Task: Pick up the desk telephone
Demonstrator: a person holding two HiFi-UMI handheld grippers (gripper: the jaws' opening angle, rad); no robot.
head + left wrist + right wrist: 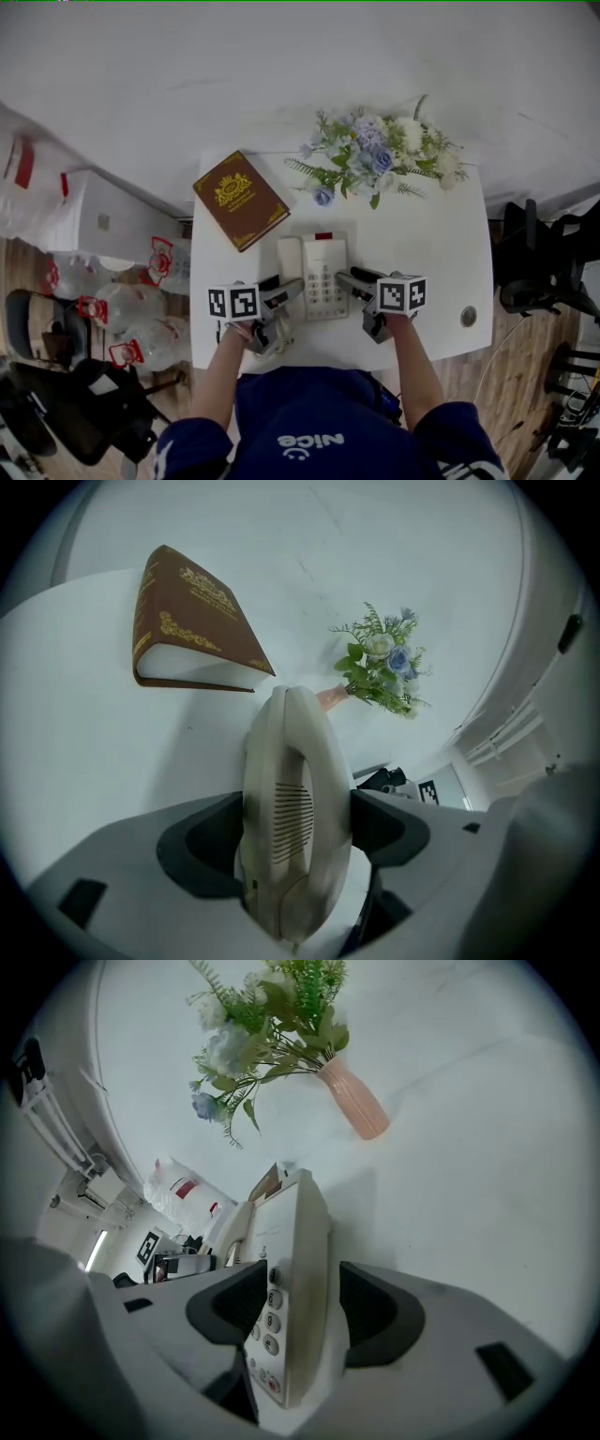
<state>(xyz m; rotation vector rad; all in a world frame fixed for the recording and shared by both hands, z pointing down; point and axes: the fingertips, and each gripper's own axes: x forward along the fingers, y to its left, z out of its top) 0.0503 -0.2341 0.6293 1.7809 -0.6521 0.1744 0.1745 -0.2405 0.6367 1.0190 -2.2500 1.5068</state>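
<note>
The cream desk telephone [323, 277] lies flat on the white table [431, 244], its handset [289, 262] in the cradle on its left side. My left gripper [287, 292] comes in from the left and straddles the handset [295, 799]; the left gripper [295, 832] is open, its dark pads close beside the handset without pressing it. My right gripper [354, 278] comes in from the right. In the right gripper view the keypad edge of the telephone [295, 1269] stands between the jaws of the right gripper [295, 1307], which is open with narrow gaps on both sides.
A brown book [240, 200] lies at the table's back left. Flowers [375, 155] in a pink vase [352, 1101] lie along the back edge. A round cable port [468, 316] sits near the front right corner. Plastic bags [141, 309] stand on the floor at left.
</note>
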